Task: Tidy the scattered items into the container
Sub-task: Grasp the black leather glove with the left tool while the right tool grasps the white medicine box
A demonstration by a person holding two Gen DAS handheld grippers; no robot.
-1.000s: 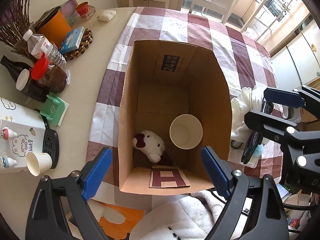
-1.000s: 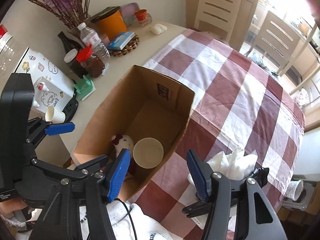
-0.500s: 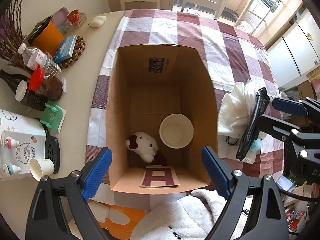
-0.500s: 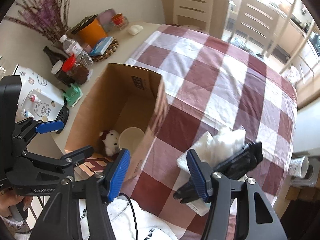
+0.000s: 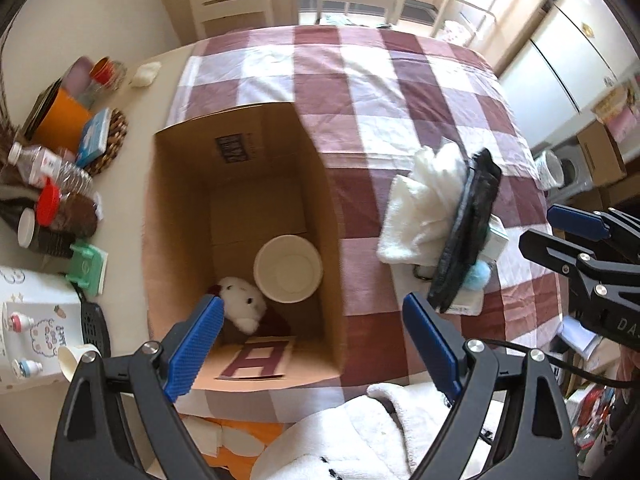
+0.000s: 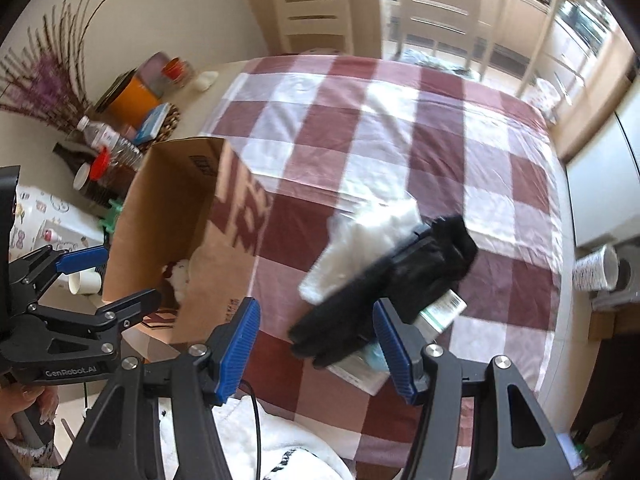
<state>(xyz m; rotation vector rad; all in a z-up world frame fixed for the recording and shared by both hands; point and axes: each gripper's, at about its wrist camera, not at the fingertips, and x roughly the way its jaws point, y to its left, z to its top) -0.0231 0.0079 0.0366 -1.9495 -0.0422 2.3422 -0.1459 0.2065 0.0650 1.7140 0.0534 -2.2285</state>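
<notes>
- Left wrist view: our left gripper (image 5: 310,342) points steeply down over the near end of the cardboard box (image 5: 328,216), jaws wide and empty. Inside the box lie a plush toy (image 5: 242,306) and a paper cup (image 5: 288,268). Right of the box, on the checked cloth (image 5: 360,80), sit a white towel (image 5: 420,204) and a black object (image 5: 468,228).
- Right wrist view: our right gripper (image 6: 316,346) hangs tilted down above the black object (image 6: 392,292), blue pads (image 6: 394,346) partly apart, gripping nothing. The white towel (image 6: 360,240) lies just beyond it.
</notes>
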